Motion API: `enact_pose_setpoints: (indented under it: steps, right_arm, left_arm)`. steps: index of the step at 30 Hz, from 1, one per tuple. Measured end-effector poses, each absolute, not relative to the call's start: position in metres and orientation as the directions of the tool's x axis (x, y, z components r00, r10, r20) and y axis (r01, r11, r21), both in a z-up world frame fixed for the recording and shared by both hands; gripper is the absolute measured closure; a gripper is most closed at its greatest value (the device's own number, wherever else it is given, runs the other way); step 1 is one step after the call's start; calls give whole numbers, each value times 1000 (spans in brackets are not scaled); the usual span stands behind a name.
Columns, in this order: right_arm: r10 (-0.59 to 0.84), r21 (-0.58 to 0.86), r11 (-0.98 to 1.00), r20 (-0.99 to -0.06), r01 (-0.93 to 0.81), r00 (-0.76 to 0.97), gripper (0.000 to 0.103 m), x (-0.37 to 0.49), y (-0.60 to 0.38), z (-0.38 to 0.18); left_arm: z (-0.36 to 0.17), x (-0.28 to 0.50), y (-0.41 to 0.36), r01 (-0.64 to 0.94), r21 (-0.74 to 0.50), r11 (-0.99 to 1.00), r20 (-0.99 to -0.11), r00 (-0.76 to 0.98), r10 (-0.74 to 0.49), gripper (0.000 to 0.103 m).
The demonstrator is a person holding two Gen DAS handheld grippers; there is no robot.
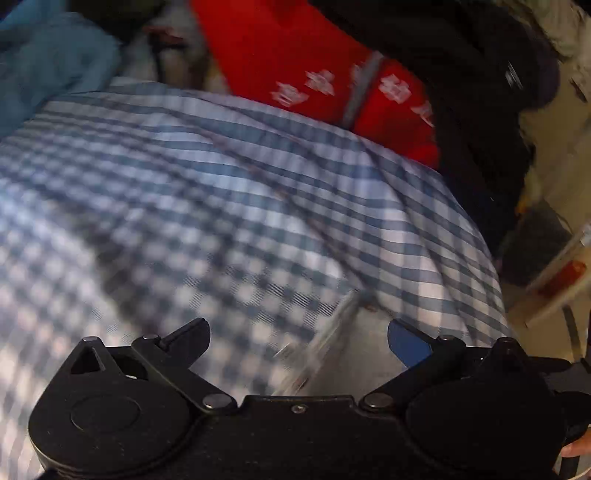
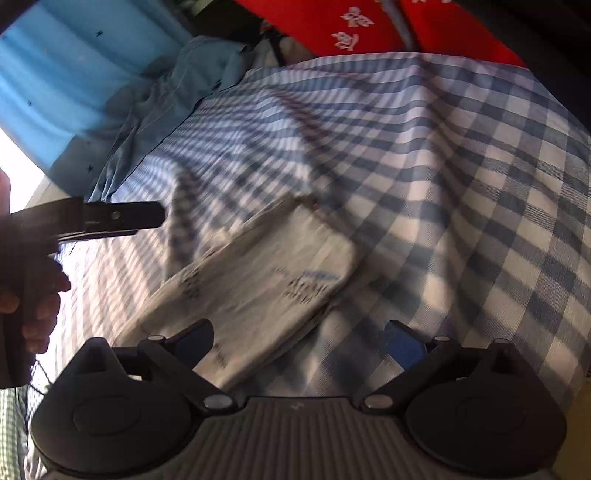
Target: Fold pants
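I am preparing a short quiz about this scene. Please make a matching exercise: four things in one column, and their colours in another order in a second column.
Things:
1. folded pants
2. checked sheet
3. banner with white characters
4. crumpled shirt

Colours:
A. red
B. light blue
C. pale grey-white
D. blue and white

Pairs: 1-C, 2-D, 3-A, 4-B

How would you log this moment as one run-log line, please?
left gripper: open, empty | right gripper: open, empty | pants: folded on checked sheet
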State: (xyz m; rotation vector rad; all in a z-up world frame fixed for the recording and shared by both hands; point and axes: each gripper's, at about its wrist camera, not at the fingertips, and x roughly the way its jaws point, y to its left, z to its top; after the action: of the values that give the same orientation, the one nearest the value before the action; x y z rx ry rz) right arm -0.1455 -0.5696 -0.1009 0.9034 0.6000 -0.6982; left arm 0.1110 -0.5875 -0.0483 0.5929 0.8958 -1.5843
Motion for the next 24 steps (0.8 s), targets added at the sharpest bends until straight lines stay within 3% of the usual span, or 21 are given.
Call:
enact_pose_setpoints:
  steps: [4,11,15,19,24]
  right_arm:
    - [-287,522,412,-703,747,650,10,-147,-586,-106]
    - [-297,541,351,-710,764,639,40,-149,-601,-112]
    - [-300,517,344,-730,784,614,51,-147,-603,-111]
    - [-306,489,345,-748,801,589,62,-145,-602,-110]
    - [-291,489,355,-752,797,591,72,-145,-604,-111]
  left_arm:
    - [-69,92,-633,963,-220,-158,-832,-270,-485,3]
    - [-79,94,-661,950,-232,-207,-868,-298,-397,14]
    - [-82,97,-664,947,-253,-201,-871,-313,-378,24]
    - [-85,96,-668,948,-259,-186,-880,-311,-358,49]
    - [-88,86,-670,959,-219,-180,-889,-272,-369,51]
